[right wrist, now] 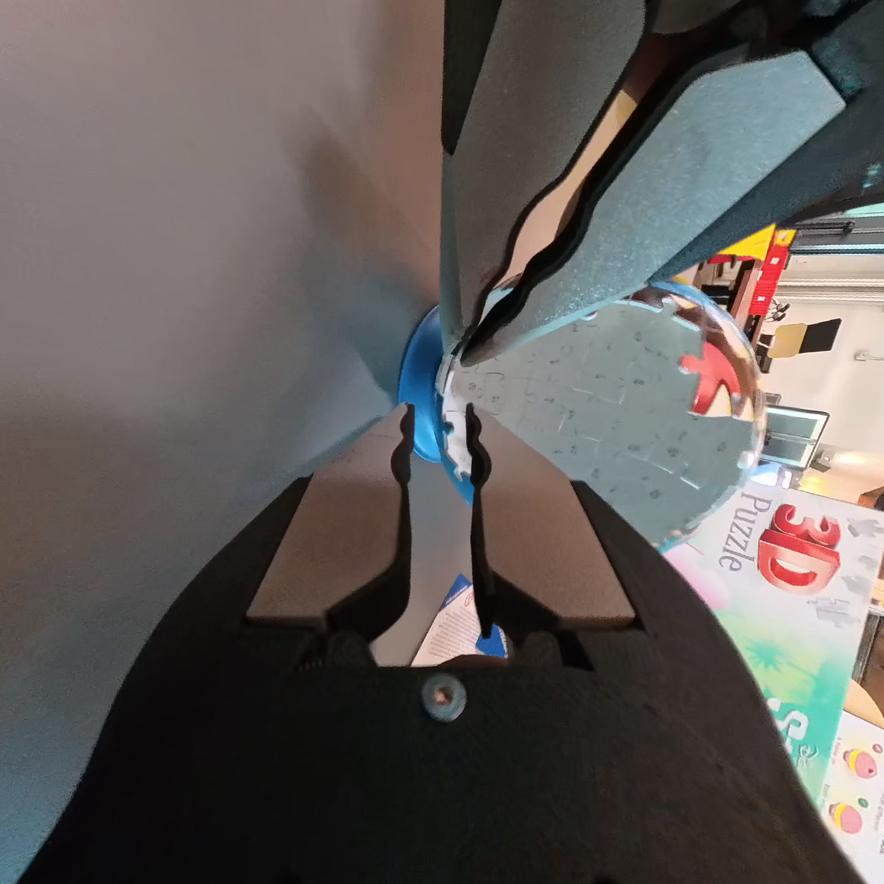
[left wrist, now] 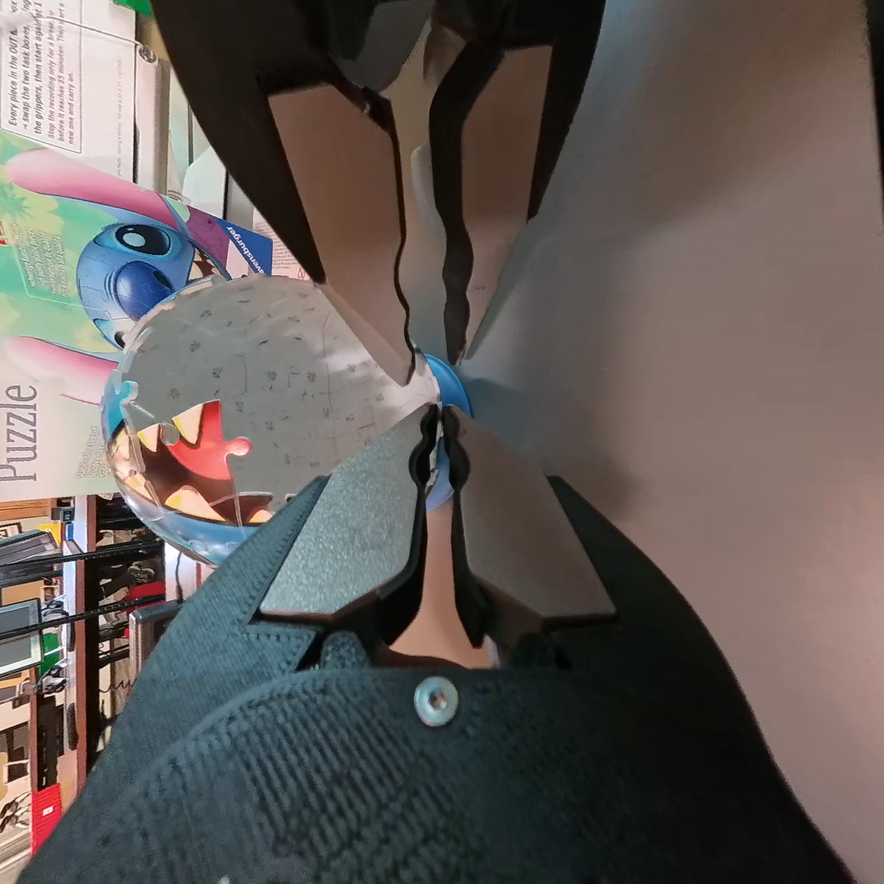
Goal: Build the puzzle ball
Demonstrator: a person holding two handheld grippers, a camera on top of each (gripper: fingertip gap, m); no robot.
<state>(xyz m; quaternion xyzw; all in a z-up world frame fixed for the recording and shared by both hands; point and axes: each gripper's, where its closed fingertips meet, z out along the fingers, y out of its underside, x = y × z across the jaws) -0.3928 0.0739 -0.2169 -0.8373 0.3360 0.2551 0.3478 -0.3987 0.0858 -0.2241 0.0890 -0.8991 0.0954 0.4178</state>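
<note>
**PUZZLE BALL: SHELL PARTLY BUILT, BOTH CLAWS AT THE LOWER RIM**

**Claw state.** The left claw (left wrist: pixel 437 421) is closed almost fully. A thin edge of the shell is pinched between its tips, so it reads as holding the puzzle ball (left wrist: pixel 268 363) by the rim. The right claw (right wrist: pixel 439 406) is set narrow. Its two tips straddle the jagged white rim and the blue stand (right wrist: pixel 418 382), one tip on either side. Whether those tips press on anything cannot be told. The two claws meet nearly tip to tip, coming in from opposite sides.

**Location of the work.** The ball sits on the blue stand, which appears to rest on the pale tabletop (left wrist: pixel 717 335). The printed puzzle box (left wrist: pixel 43 268) stands just behind it.

**Step in hand.** Judged from the claw positions, a piece at the lower rim, next to the stand, is being seated or steadied. No loose piece is visible in either claw.

**Next move.** Hold the shell steady with the left claw. Press the rim joint home squarely (a skewed push is likely to spring neighbouring tabs). The task looks well short of complete.

**Condition of the ball.** It is an open, incomplete shell. Most of the visible surface is matt grey with small markings and fine seam lines. The free edges show interlocking tabs and notches. A glossy patch printed in red, yellow and dark brown shows at the far edge, with blue beside it.
</note>
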